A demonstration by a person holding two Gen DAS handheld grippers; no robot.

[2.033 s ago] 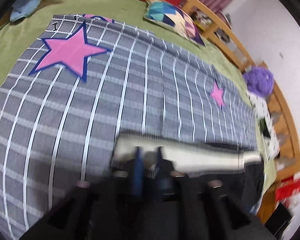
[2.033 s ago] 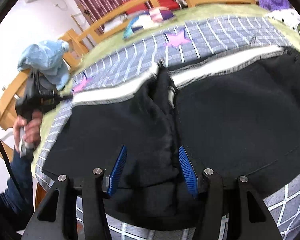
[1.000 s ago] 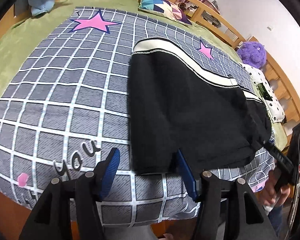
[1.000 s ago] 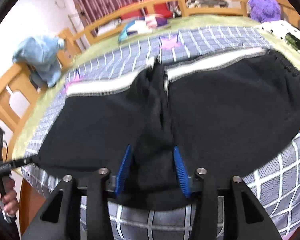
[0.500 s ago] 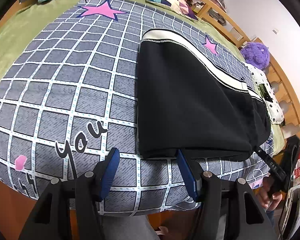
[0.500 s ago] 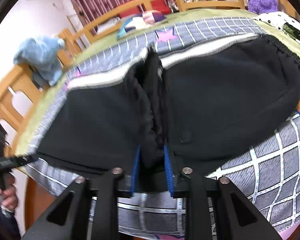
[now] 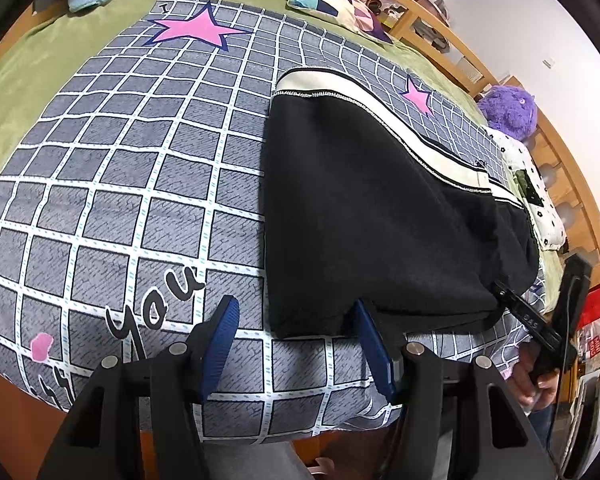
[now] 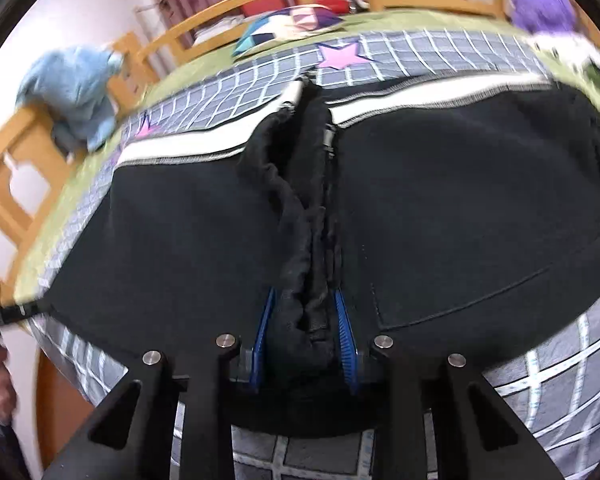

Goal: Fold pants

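Black pants [image 7: 364, 208] with a cream side stripe lie folded lengthwise on the grey checked blanket [image 7: 140, 184]. My left gripper [image 7: 294, 302] stands open at the pants' near left corner; the corner lies between its fingers, unpressed. In the right wrist view the pants [image 8: 460, 216] spread wide with a bunched ridge of black fabric down the middle. My right gripper [image 8: 304, 293] is closing on that ridge, and its blue pads [image 8: 342, 320] press the fabric. The right gripper [image 7: 540, 320] also shows at the left view's right edge, in a hand.
The bed's near edge runs just below both grippers. A wooden rail [image 8: 16, 152] frames the bed. On it lie a light blue plush [image 8: 72, 92], a patterned pillow [image 7: 332, 0], a purple plush [image 7: 508, 112] and a white dotted cushion [image 7: 540, 200].
The right gripper's jaws have narrowed onto the bunched ridge of the pants and sunk a little. The left gripper has stayed open at the pants' corner.
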